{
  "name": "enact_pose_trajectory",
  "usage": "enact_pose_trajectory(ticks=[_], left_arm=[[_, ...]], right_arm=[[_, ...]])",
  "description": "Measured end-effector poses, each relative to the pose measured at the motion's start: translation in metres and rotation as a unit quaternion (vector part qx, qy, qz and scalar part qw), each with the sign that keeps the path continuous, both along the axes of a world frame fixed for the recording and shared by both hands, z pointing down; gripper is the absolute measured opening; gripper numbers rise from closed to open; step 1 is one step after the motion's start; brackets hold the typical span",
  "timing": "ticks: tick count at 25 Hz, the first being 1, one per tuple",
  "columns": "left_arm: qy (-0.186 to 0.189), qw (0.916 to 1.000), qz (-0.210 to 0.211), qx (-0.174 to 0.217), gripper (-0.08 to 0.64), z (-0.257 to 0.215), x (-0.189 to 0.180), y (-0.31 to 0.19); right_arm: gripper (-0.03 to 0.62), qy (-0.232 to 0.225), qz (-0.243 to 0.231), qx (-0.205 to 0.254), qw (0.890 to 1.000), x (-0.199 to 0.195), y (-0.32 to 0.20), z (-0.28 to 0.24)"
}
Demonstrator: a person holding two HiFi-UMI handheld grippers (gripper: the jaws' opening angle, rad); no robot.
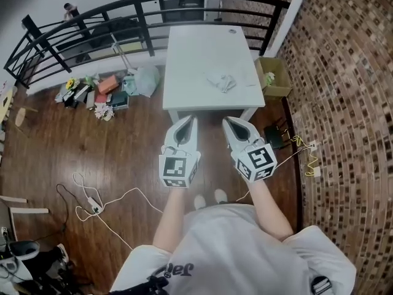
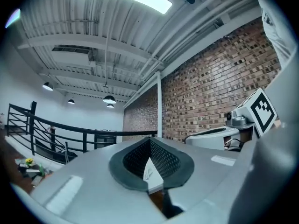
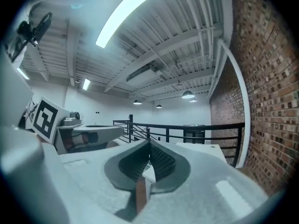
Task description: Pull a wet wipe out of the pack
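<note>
A white table (image 1: pixel 190 54) stands ahead of me. On its right half lies a small crumpled white thing (image 1: pixel 222 82); whether it is the pack or a loose wipe I cannot tell. Both grippers hang side by side short of the table's near edge, over the wooden floor. My left gripper (image 1: pixel 193 120) is shut and holds nothing. My right gripper (image 1: pixel 226 121) is shut and empty too. In the left gripper view the jaws meet at the tips of the left gripper (image 2: pixel 150 141), with the tabletop showing beyond. In the right gripper view the right gripper (image 3: pixel 149 146) points roughly level at the table (image 3: pixel 198 147).
A black railing (image 1: pixel 123 14) runs behind the table. Floor clutter (image 1: pixel 98 92) and a plastic bag (image 1: pixel 146 80) lie left of it, a cardboard box (image 1: pixel 274 77) right of it. White cables (image 1: pixel 101 206) trail on the floor. A brick wall (image 1: pixel 344 103) bounds the right.
</note>
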State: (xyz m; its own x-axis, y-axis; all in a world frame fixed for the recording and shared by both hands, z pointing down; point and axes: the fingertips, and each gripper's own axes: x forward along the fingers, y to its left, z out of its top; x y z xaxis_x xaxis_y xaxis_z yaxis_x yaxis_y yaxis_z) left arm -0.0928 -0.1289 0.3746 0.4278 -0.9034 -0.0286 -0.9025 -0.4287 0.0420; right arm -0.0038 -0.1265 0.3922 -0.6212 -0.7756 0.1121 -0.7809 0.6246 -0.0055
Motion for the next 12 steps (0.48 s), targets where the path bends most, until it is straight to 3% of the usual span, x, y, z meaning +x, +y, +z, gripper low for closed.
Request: enact_pose_trajectory(ticks=[6,12], left_arm=[[0.009,0.9995,-0.012,-0.028,0.016,0.017,0.002,0.005],[0.011,0.9997,-0.002,-0.021,0.017,0.013,0.018,0.002]], right_arm=[[-0.008,-0.002,0.002,-0.011,1.0,0.004,0.008,0.012],[-0.008,-0.005,0.001,-0.007,1.0,0.014,0.008,0.009]])
